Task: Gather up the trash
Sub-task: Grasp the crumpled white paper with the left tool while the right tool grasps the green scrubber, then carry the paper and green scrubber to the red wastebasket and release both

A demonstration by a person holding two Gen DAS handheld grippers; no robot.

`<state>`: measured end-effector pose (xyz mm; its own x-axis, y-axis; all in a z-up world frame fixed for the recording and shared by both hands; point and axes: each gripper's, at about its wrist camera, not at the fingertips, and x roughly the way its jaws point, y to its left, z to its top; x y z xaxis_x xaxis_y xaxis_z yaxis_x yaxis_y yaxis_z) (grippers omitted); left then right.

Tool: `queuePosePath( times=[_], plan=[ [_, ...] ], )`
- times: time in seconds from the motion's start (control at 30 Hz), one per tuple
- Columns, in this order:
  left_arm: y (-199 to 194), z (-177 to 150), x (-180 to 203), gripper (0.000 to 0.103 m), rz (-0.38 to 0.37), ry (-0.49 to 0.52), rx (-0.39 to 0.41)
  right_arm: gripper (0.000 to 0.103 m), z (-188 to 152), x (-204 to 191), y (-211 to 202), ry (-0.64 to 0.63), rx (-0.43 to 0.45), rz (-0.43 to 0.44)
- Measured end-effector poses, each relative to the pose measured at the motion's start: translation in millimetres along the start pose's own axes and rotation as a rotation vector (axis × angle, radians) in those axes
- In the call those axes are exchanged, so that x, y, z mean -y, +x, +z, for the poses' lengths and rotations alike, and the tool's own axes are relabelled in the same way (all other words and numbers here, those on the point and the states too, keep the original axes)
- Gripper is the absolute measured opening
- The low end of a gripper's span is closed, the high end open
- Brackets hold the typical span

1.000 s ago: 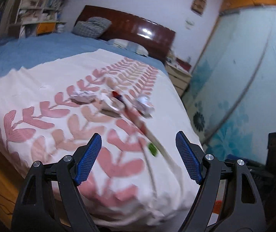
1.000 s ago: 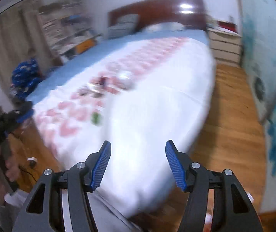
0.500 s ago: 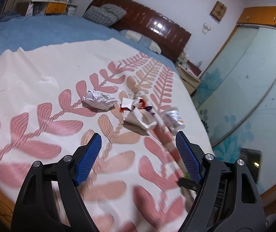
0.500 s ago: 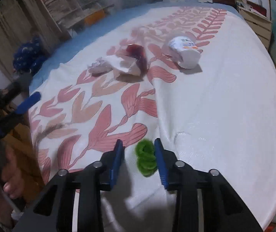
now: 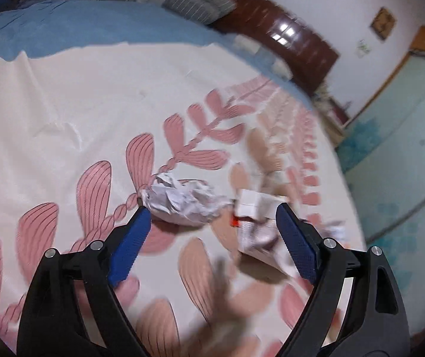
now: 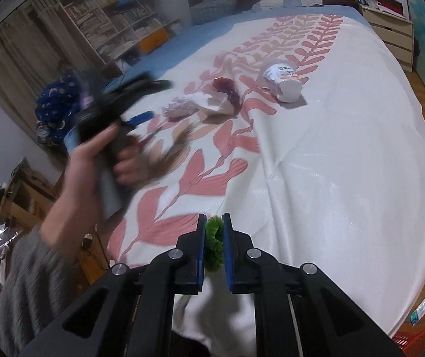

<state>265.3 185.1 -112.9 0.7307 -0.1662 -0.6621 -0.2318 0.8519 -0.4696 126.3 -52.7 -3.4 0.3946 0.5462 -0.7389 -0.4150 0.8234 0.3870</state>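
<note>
Green fuzzy scrap (image 6: 214, 245), soft and light, sits pinched in my right claw (image 6: 214, 248); my left claw (image 5: 212, 239), spread, should probably squeeze the crumpled paper (image 5: 184, 203) mid-bulk.

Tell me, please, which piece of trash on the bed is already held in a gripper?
The fuzzy green scrap, pinched by the right gripper; the crumpled paper and white cup lie loose.

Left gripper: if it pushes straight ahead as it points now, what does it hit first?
Probably the crumpled white paper ball: the left gripper has its jaws open, and the ball lies just ahead, by the left jaw's tip. Motion blur makes depth uncertain.
</note>
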Motion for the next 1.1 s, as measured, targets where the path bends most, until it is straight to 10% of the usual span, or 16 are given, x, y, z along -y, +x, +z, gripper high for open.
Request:
queuePosePath(
  times=[0.17, 0.3, 0.67, 0.87, 1.1],
  plan=[
    [30.8, -0.3, -14.1, 0.085, 0.062, -0.09, -0.023, 0.012, -1.1, -11.6, -1.2, -0.054, 0.003, -0.035],
    [26.0, -6.3, -18.2, 0.045, 0.049, -0.099, -0.024, 0.012, -3.7, -16.0, -4.7, -0.079, 0.006, -0.044],
    [-86.0, -50.4, -1.4, 0.043, -0.039, -0.175, 0.102, 0.012, -33.7, 9.0, -78.2, -0.056, 0.091, -0.052],
    [-168.4, -105.9, 81.7, 0.043, -0.112, 0.015, 0.171, 0.012, -60.0, 65.5, -170.4, -0.017, 0.159, -0.085],
    [-218.7, -153.4, 193.8, 0.043, -0.221, 0.222, 0.188, 0.012, -103.3, 199.4, -294.8, 0.081, 0.26, -0.379]
  ],
)
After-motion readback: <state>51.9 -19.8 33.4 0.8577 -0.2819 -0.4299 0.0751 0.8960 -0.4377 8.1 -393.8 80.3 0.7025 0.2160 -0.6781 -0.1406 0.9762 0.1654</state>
